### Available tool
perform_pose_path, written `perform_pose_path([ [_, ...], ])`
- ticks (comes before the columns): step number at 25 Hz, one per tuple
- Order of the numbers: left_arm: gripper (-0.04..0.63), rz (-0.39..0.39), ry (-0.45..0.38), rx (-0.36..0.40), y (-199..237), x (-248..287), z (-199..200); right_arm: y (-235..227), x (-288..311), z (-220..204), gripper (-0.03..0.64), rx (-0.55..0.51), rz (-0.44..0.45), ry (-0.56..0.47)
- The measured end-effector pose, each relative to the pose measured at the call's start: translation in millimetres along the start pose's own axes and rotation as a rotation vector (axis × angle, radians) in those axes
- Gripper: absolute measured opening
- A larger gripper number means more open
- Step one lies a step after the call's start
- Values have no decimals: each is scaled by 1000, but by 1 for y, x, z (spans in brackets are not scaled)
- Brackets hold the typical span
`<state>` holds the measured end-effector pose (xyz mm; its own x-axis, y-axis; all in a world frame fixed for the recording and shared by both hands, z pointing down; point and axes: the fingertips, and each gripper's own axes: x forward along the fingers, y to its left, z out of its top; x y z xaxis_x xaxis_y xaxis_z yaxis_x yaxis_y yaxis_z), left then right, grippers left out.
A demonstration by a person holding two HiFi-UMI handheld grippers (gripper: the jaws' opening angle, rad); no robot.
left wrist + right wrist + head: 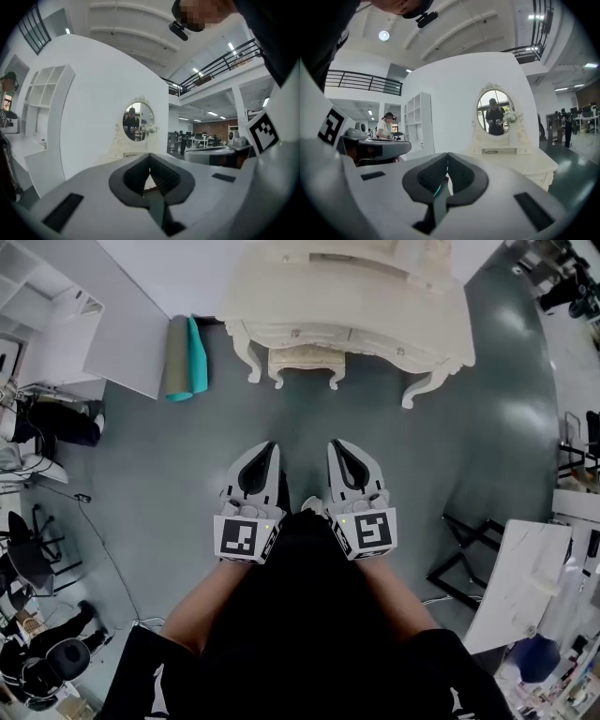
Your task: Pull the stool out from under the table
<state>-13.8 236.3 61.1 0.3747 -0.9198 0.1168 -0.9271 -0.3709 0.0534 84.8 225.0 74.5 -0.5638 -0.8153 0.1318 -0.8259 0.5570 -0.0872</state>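
Dressing-table set, from above: I stand on the grey-green floor (187, 484) facing the cream dressing table (281, 282) at the far side, my two grippers held level and side by side close to my body. The left gripper (271, 446) has its jaws pressed together with nothing between them. The right gripper (336, 443) matches it, jaws together and empty. Both gripper views show the dark pads meeting at their tips. The cream stool (307, 360) sits tucked under the middle of the table, between its curved front legs, with only its near edge and two carved legs showing. It is well apart from both grippers, straight ahead of the gap between them. Left of the table, a rolled teal mat (197, 357) and a grey roll (176, 357) rest touching each other, beside a white board (127, 329). The table's oval mirror (494, 111) rises at its back, against a curved white wall (440, 108)
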Motion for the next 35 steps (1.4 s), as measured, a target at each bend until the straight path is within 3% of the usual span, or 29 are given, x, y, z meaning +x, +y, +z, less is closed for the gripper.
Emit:
perform_pose_path([
  [8,14,-17,14,-18,17,25,-7,-6,27,0,17,-23,-18,7],
  [15,14,-25,33,-57,61,57,-17,-15,74,-2,17,-18,-26,43],
  [27,14,-112,66,-71,165,115,-23,-34,173,-12,17,28,-126,130],
  [35,14,-169,117,-73,220,154,-39,-51,210,-14,17,74,-253,137],
])
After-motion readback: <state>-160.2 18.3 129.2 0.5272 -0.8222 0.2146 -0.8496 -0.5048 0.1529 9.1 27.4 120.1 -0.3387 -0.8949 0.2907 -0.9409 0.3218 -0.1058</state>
